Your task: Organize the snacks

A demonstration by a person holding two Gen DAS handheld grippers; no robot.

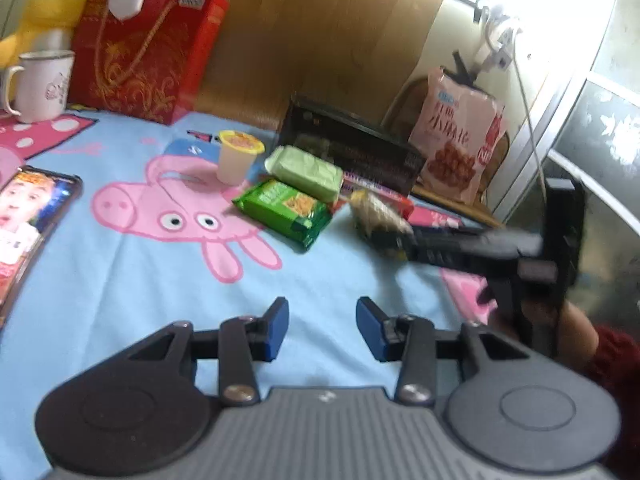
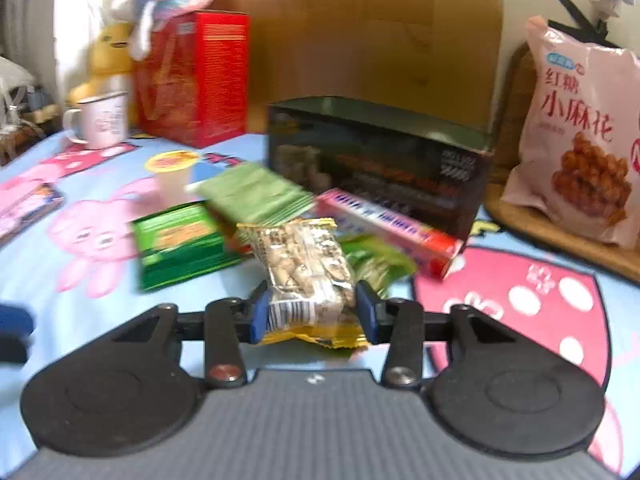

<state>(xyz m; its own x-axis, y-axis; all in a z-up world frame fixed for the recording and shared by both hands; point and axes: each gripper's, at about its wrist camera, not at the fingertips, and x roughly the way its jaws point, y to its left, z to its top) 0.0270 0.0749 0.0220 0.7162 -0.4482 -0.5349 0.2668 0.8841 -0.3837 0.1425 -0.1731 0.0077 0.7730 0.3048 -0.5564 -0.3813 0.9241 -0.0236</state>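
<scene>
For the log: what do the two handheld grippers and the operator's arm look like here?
Both the left gripper and right gripper share one build: blue finger pads on black linkages with silver screws, two round black discs, and a ribbed grey body. A dark red sleeve shows. No cables visible.

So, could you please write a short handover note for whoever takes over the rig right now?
Right claw: shut on the peanut packet, near the dark open box.
Left claw: open, holding nothing, over the blue cloth.
On the cloth: jelly cup, pale green pack, green biscuit pack, pink-red tube.
Done: one packet grasped.
Left: probably box this packet, then the others.
</scene>
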